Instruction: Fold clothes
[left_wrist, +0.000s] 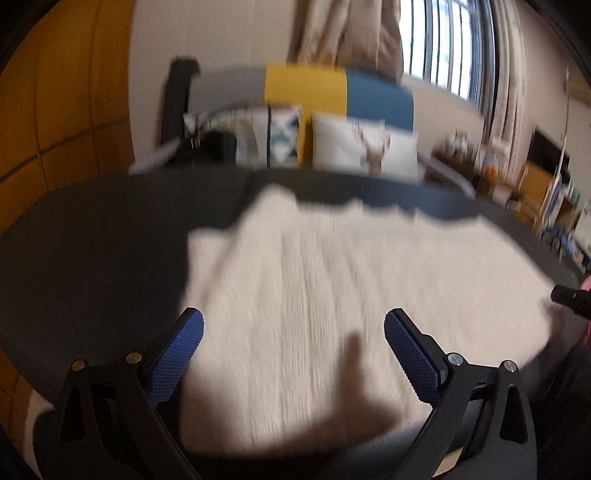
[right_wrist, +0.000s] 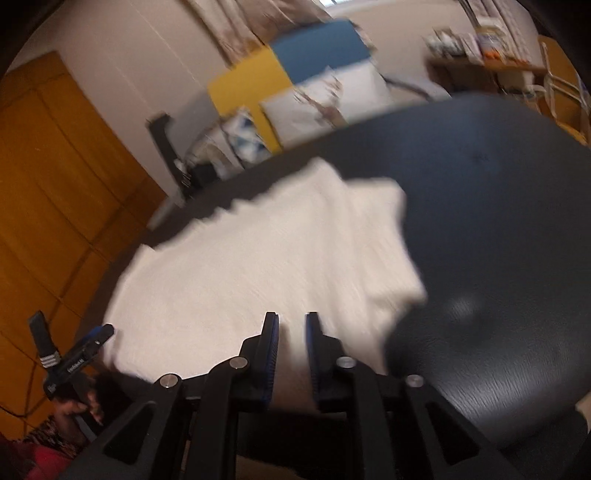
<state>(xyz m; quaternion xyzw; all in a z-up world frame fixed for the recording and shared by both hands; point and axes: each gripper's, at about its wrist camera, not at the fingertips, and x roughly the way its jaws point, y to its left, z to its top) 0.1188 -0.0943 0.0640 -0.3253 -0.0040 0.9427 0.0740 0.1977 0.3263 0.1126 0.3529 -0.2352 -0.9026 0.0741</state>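
A white ribbed knit garment lies spread on a dark round table; both views are motion-blurred. My left gripper hovers over the garment's near edge. It is open, its blue pads wide apart with nothing between them. My right gripper sits at the near edge of the garment. Its jaws are almost together and white cloth fills the narrow gap. In the left wrist view the right gripper shows at the cloth's right edge. In the right wrist view the left gripper appears at lower left, held by a hand.
Bare dark tabletop extends to the right of the garment. Behind the table stands a sofa with a yellow and blue back and pillows. An orange wooden door is on the left, cluttered shelves on the right.
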